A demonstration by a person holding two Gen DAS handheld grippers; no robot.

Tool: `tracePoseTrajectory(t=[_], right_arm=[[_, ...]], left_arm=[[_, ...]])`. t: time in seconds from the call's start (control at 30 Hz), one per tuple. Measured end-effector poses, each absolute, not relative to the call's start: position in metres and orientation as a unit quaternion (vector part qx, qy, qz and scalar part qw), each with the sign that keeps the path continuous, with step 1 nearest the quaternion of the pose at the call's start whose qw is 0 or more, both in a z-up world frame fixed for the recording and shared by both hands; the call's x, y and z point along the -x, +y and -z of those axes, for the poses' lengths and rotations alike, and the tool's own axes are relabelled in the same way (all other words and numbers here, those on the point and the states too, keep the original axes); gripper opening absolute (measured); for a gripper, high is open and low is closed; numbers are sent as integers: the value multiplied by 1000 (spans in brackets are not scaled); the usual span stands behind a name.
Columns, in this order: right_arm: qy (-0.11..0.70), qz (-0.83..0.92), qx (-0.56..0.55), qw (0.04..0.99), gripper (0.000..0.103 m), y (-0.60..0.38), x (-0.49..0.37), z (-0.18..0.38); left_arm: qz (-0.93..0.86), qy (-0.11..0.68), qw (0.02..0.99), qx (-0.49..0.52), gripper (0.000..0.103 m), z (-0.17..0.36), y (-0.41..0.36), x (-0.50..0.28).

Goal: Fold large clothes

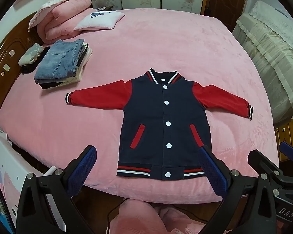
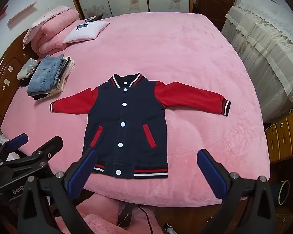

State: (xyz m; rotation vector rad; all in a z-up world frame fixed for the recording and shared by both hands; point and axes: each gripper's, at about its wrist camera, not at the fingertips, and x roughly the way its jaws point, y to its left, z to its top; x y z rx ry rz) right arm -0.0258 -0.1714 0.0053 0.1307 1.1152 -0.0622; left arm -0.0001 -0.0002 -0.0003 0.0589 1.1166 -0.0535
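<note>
Left wrist: pink plush bed [image 1: 185, 44], jacket [image 1: 162, 124] flat, folded stack [image 1: 60, 64] near wooden headboard [image 1: 7, 58]. "DAS", "GenR" partly readable. Left claw [image 1: 146, 173], right claw [image 2: 146, 173] both wide, empty.

Home bedroom: pink-covered bed [image 1: 166, 39], pillow [image 1: 99, 20].

Navy-red jacket [image 1: 162, 120], pink bedspread [image 1: 166, 44]

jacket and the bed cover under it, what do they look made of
Jacket: looks like soft matte knit cotton or fleece, with striped ribbed cuffs and hem and glossy white snaps, likely plastic. Bed cover: pink plush, probably fleece; its nap shows brushed shading.
</note>
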Motion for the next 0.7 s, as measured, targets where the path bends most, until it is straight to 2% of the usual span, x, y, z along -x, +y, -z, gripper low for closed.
tracePoseTrajectory(t=[0.7], right_arm=[[530,31,-59,845,103,-171,26,-2]], left_arm=[[25,530,847,-28,102,0,0,0]])
